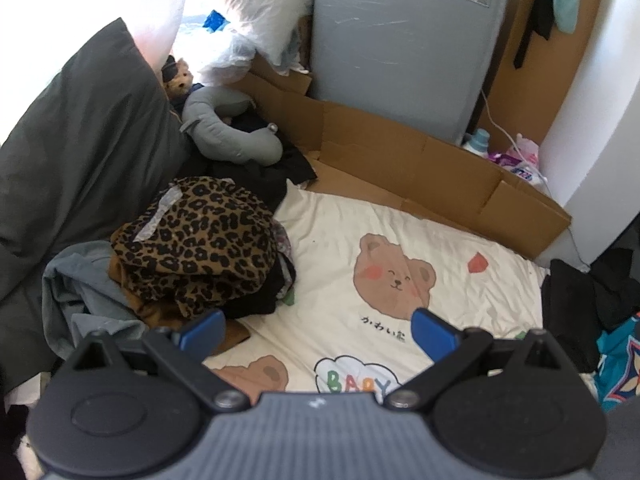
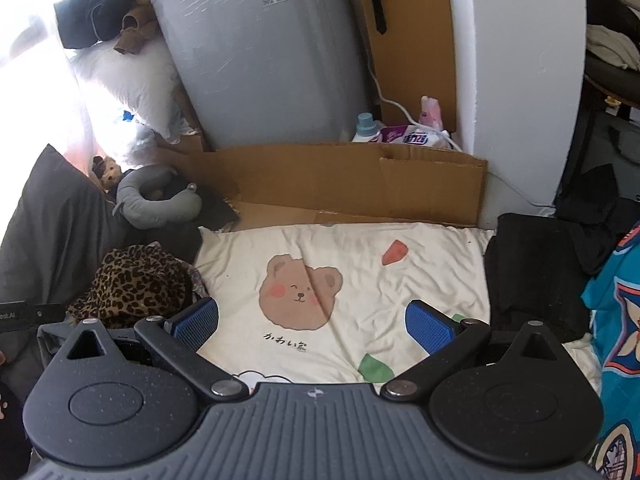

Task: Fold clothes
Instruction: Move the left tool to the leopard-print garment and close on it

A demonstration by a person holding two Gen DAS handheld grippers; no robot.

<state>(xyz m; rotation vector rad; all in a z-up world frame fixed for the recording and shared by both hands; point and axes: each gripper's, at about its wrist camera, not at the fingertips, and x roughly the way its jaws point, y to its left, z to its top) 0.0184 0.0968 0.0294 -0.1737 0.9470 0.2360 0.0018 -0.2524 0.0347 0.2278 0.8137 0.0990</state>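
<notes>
Left gripper (image 1: 318, 330) and right gripper (image 2: 312, 322): jaws spread wide, nothing held. The leopard-print garment (image 1: 200, 240) (crumpled) is piled at the bear-print sheet's (image 1: 400, 220) left edge.

Left gripper (image 1: 318, 330) jaws wide apart, nothing held, w/ leopard-print garment (image 1: 200, 236) atop clothes pile beside bear-print sheet (image 1: 400, 240).

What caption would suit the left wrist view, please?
Open left gripper above bear-print sheet, leopard-print garment piled at left.
</notes>
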